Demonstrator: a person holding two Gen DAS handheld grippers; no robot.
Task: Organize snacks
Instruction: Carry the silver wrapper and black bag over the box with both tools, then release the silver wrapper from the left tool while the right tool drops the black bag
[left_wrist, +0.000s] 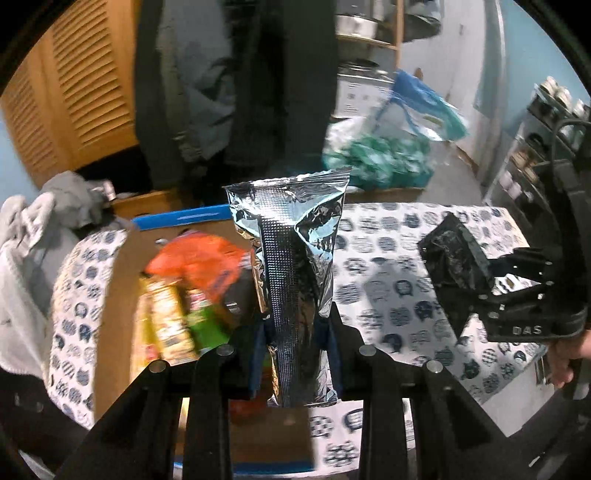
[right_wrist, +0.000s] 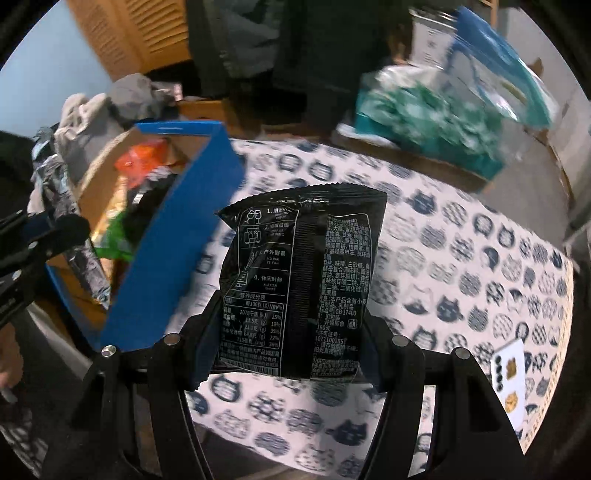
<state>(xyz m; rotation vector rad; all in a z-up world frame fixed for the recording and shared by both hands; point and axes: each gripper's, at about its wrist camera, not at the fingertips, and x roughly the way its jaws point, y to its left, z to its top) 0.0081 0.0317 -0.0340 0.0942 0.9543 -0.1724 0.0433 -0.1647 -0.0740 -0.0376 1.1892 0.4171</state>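
Both claws carry a snack above the tabletop (right_wrist: 461, 236), which is covered in a cat-print cloth. The left claw (left_wrist: 295, 332) is pinched nearly closed on the lower part of a slim silver foil packet (left_wrist: 291, 266), which stands upright between its fingers; a grip low down leaves most of the packet free to go in first. The right claw (right_wrist: 291, 332) stands about half open because its jaws clamp the sides of a wider black snack bag (right_wrist: 295, 280), printed back facing the camera. To the left sits an open cardboard box (right_wrist: 177, 236) with blue outer walls, already holding an orange packet (left_wrist: 195, 262) and green and yellow ones. Holding both snacks up clear of the cloth looks meant for carrying them over the box wall, so neither is stowed yet.
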